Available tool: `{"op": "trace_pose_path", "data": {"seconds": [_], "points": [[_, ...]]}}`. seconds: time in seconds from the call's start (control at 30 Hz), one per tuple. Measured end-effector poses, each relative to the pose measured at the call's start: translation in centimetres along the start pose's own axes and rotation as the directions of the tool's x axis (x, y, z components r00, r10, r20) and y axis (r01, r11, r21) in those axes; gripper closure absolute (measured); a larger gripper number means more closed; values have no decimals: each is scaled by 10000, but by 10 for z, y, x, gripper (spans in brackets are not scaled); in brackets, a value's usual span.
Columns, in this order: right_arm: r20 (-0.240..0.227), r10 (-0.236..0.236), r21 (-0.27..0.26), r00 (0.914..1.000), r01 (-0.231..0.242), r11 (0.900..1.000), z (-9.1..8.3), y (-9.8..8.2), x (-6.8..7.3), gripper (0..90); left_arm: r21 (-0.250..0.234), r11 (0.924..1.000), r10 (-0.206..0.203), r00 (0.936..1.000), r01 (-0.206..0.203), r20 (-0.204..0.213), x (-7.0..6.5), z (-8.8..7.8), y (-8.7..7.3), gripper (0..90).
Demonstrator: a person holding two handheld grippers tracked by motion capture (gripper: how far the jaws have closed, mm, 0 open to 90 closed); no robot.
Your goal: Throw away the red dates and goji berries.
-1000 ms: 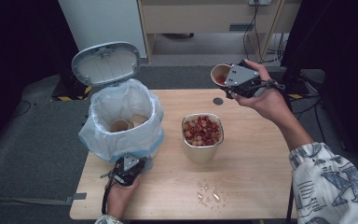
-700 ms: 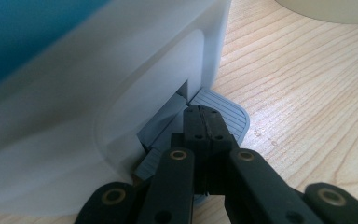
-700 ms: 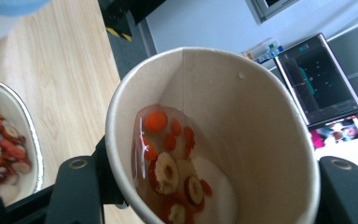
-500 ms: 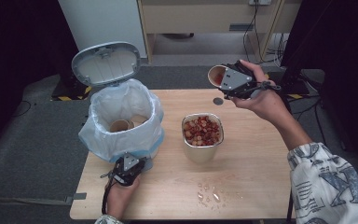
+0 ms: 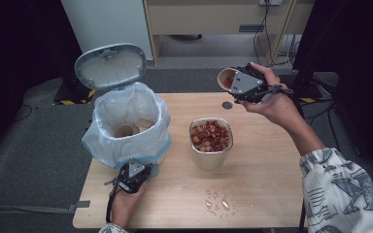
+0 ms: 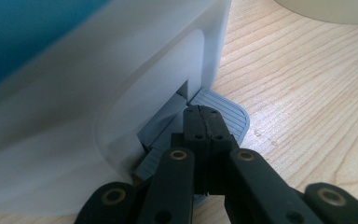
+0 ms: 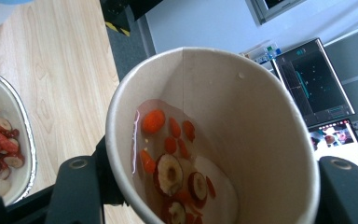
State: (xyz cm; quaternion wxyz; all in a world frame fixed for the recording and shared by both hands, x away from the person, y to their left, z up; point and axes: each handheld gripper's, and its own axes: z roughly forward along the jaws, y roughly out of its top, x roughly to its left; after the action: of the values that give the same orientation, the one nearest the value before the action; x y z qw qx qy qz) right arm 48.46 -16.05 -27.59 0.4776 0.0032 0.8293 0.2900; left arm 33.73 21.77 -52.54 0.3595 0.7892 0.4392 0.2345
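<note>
Holding: right gripper (image 5: 238, 83) clamps paper cup (image 7: 214, 135), tilted, above table's (image 5: 272, 194) far edge
Cup: fruit slices in liquid
Metal bowl (image 5: 211, 158): sliced dried fruit, mid-table
Bin (image 5: 126, 128): lid up, two cups inside
Left gripper (image 6: 204, 122): jaws together, on bin pedal (image 6: 223, 109)

You look down from above the table's near edge at the metal bowl (image 5: 211, 141). Your left gripper view sits very close, left of the bowl. Your right gripper view, behind it, shares its rim (image 7: 9, 140).
</note>
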Motion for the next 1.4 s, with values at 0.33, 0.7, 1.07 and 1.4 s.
{"op": "trace_pose_path", "data": {"seconds": [0.33, 0.7, 1.07, 1.4], "points": [[129, -734, 165, 9972, 731, 9972, -1, 4, 7, 372, 1, 10000, -5, 10000, 5, 5, 0, 0, 0, 893], [253, -1293, 282, 9913, 1286, 9913, -6, 8, 10, 373, -7, 10000, -10, 10000, 10, -9, 0, 0, 0, 892], [400, -1579, 351, 9866, 1565, 9870, -9, 11, 8, 373, 11, 10000, -19, 10000, 19, 1, 0, 0, 0, 892], [385, -2005, 524, 9789, 1984, 9787, -3, 11, 12, 373, 14, 10000, -24, 10000, 24, 11, 0, 0, 0, 892]]}}
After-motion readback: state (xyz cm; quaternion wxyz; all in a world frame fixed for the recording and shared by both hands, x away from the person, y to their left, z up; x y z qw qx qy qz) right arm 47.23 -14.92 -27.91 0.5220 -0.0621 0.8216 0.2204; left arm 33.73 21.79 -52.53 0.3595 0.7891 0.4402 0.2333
